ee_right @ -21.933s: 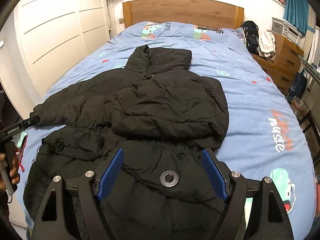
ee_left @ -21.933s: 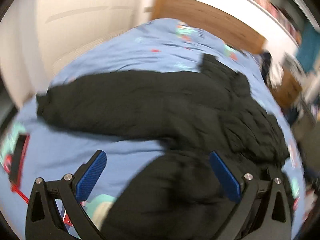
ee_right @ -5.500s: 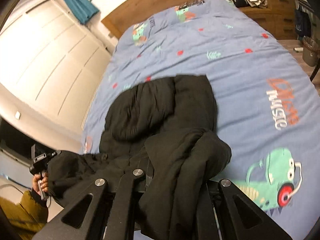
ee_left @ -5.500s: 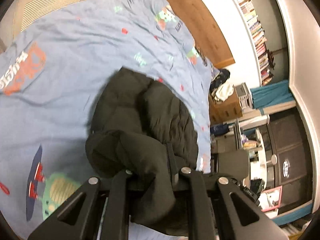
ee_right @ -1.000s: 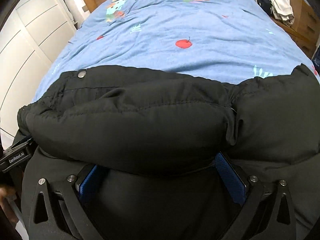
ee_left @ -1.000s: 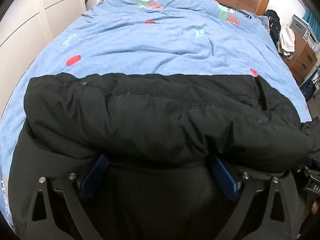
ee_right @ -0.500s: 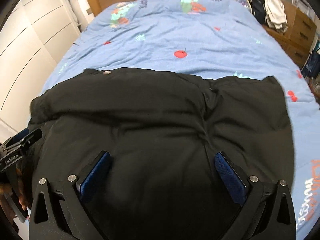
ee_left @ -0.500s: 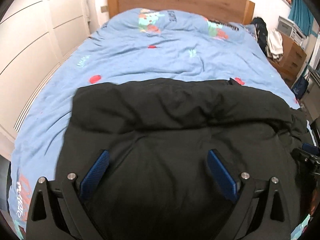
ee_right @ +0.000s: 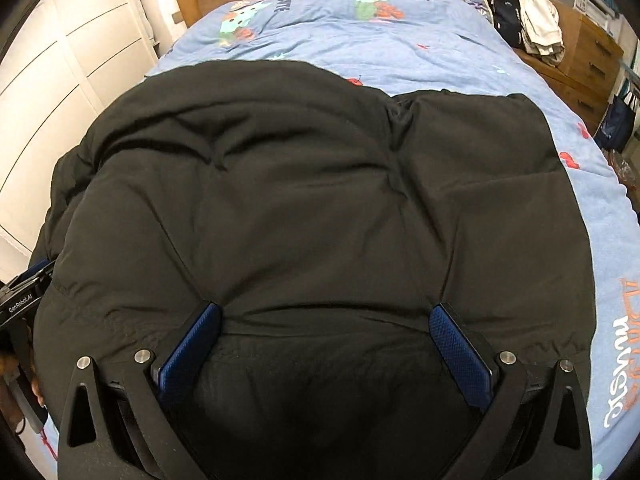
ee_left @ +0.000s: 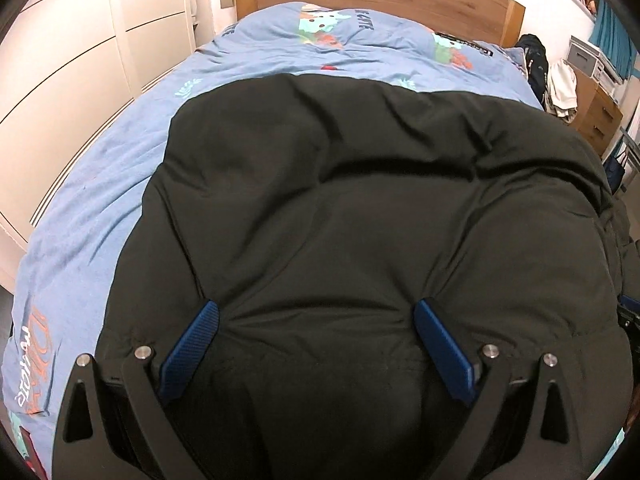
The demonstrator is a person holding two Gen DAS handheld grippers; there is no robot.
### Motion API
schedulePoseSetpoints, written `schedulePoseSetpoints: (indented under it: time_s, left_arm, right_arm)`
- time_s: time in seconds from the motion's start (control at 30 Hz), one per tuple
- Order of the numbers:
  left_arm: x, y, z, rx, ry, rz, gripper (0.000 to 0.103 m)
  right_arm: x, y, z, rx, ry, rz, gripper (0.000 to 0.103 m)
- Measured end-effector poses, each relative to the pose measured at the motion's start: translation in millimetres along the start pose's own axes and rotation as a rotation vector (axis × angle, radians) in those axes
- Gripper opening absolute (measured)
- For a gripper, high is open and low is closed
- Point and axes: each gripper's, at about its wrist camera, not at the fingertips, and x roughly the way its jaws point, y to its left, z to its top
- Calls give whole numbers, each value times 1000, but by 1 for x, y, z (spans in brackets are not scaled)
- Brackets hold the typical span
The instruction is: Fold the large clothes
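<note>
The black padded jacket [ee_left: 360, 208] lies on the bed [ee_left: 120, 184], on the blue printed duvet, as a thick bundle that looks folded; its far edge points to the wooden headboard [ee_left: 380, 4]. The same jacket [ee_right: 320, 200] fills most of the right wrist view.

It is a soft, puffy thing with a smooth shell, so I judge it light for its size but springy, and a little slippery. Such padding probably wants to open again after each fold. A good place to take hold is a thick edge or a corner of the bundle, where several layers come together, and not the flat middle of the panel, where the cloth would only slide away.

The left gripper [ee_left: 316, 340] has its jaws spread wide and holds nothing. Its blue pads [ee_left: 192, 344] seem to rest on the top of the jacket, which is dented a little around them, but I cannot tell how hard they press. The right gripper [ee_right: 324, 344] is the same: jaws far apart, empty, set on the near part of the jacket.
</note>
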Motion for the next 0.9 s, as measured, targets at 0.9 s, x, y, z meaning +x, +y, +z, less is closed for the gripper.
schedulePoseSetpoints:
  time_s: [0.9]
  left_arm:
    - [9, -17, 79, 34, -43, 5, 100]
  right_arm:
    - [0, -15, 75, -30, -75, -37, 102]
